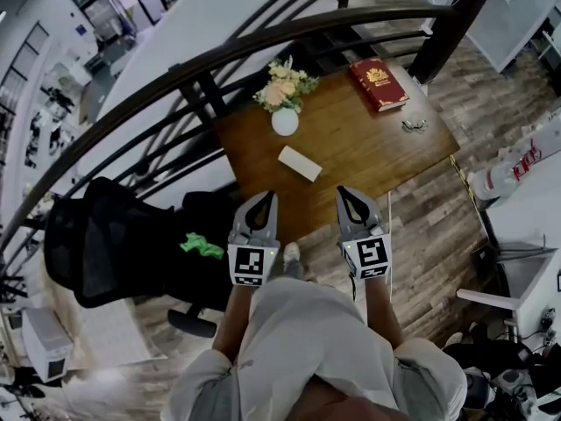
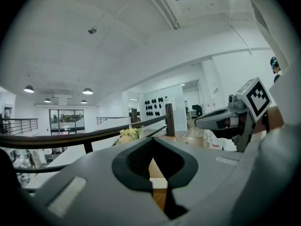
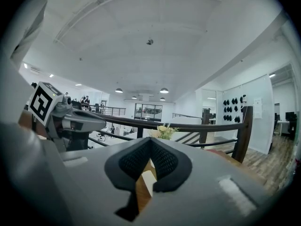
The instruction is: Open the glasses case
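A white glasses case point(image 1: 300, 163) lies shut on the wooden table point(image 1: 368, 160), near its front edge. Both grippers are held side by side short of that edge, pointing at the table. My left gripper point(image 1: 260, 200) has its jaws together with nothing in them, and so does my right gripper point(image 1: 351, 193). In the left gripper view the case point(image 2: 158, 181) shows as a pale patch through the gap behind the shut tips point(image 2: 152, 144). The right gripper view shows the case point(image 3: 146, 182) the same way behind its tips point(image 3: 150, 142).
On the table stand a white vase of flowers point(image 1: 284, 103), a red book point(image 1: 379, 82) at the far right and a pair of glasses point(image 1: 414, 125). A dark curved railing point(image 1: 175, 75) runs behind it. A black chair point(image 1: 105, 239) stands at the left.
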A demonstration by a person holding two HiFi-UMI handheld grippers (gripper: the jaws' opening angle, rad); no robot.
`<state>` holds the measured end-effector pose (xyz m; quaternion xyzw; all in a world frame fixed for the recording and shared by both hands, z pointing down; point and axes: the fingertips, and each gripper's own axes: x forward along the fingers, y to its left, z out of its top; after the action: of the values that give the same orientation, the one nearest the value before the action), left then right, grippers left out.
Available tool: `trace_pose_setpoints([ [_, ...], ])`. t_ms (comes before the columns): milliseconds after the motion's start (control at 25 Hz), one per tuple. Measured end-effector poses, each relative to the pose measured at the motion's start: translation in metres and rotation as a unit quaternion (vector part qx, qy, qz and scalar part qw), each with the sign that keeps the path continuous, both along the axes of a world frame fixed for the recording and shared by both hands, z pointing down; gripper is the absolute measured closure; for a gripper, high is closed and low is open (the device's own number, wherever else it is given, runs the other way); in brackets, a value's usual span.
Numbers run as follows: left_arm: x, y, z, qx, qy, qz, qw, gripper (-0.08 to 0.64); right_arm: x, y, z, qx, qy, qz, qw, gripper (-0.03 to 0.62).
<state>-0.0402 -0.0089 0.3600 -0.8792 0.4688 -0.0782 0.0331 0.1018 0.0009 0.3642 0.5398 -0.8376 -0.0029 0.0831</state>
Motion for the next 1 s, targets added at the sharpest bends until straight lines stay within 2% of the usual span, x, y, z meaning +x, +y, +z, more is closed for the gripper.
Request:
trace_pose_setpoints([
  [240, -0.005, -0.037, -0.002, 0.004, 0.008, 0.013, 0.9999, 0.540, -0.006, -0.033, 0.000, 0.000, 0.005, 0.012, 1.000, 0.589],
  [400, -0.009, -0.056, 0.004, -0.007, 0.012, 0.020, 0.9997, 0.540, -0.011, -0.050, 0.001, -0.005, 0.009, 0.019, 1.000, 0.589],
  [1000, -0.027, -0.097, 0.027, -0.031, 0.013, 0.026, 0.9991, 0.540, -0.032, -0.081, 0.024, -0.034, 0.012, 0.031, 0.999, 0.589],
])
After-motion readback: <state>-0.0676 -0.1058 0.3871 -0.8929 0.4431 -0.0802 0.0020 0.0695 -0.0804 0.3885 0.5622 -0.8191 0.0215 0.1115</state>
